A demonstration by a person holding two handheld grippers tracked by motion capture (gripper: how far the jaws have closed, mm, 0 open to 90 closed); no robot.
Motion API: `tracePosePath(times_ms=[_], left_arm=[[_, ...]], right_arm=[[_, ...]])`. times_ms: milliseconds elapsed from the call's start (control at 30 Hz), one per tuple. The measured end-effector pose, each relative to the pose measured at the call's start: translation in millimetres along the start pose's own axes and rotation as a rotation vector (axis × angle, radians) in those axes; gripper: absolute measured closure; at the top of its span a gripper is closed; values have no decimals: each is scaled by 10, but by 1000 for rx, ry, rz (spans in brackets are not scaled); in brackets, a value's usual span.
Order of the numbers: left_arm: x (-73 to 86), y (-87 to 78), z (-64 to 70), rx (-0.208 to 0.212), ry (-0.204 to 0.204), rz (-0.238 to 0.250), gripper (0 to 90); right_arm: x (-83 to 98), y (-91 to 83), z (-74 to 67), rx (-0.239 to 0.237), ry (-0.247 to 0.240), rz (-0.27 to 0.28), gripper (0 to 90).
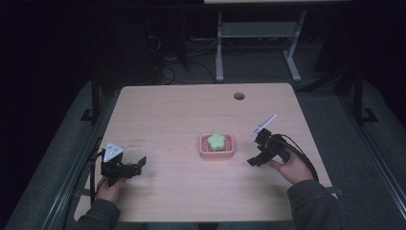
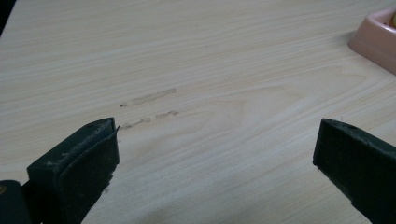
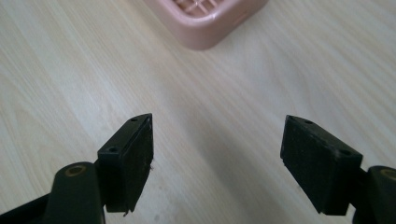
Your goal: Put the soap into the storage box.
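The left tool (image 1: 139,164) sits low over the near left part of the bench (image 1: 167,110), held by the person's left hand (image 1: 109,189). Its jaws stand wide apart with nothing between them; in the left gripper view only bare wood grain and a few faint tape marks (image 2: 149,97) lie in the gap. A grey three-cornered plate (image 1: 113,152) rides on top of it.

The right tool (image 1: 256,149) is held by the right hand (image 1: 292,170) over the near right part of the bench, its jaws likewise spread wide and empty, pointing toward the middle. A cable (image 1: 301,153) loops back from it past the hand.

Between the two tools, nearer the right one, a pink soap dish (image 1: 217,146) rests flat on the bench, touched by neither. In it lies a green flower-shaped soap (image 1: 217,141). The right gripper view shows a corner of the dish (image 3: 205,23) just ahead of the open jaws, its grid floor visible; the left gripper view catches its rim (image 2: 373,44) at the far right edge, well apart from the jaws.

A round cable hole (image 1: 239,96) marks the far side of the bench.
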State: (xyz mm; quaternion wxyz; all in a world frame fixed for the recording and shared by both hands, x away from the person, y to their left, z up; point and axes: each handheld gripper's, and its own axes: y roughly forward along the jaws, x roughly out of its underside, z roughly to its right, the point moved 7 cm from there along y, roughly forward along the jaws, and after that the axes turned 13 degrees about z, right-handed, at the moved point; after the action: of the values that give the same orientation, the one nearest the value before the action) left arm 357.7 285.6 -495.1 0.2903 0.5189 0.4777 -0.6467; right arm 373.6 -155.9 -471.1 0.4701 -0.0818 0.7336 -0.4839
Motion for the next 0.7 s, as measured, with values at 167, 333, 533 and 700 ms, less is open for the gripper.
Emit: tracePosePath(times_ms=[167, 333, 533, 700], left_arm=[[-11, -1, 3, 1, 4, 10, 0], [-26, -4, 6, 1, 4, 26, 0], [-35, -9, 12, 9, 15, 28, 0], [-44, -10, 27, 15, 30, 33, 0]], right_arm=[[116, -63, -7, 7, 14, 22, 252], [253, -129, -31, 14, 30, 56, 253], [445, -223, -73, 36, 50, 94, 253], [590, -287, -140, 52, 58, 132, 252]])
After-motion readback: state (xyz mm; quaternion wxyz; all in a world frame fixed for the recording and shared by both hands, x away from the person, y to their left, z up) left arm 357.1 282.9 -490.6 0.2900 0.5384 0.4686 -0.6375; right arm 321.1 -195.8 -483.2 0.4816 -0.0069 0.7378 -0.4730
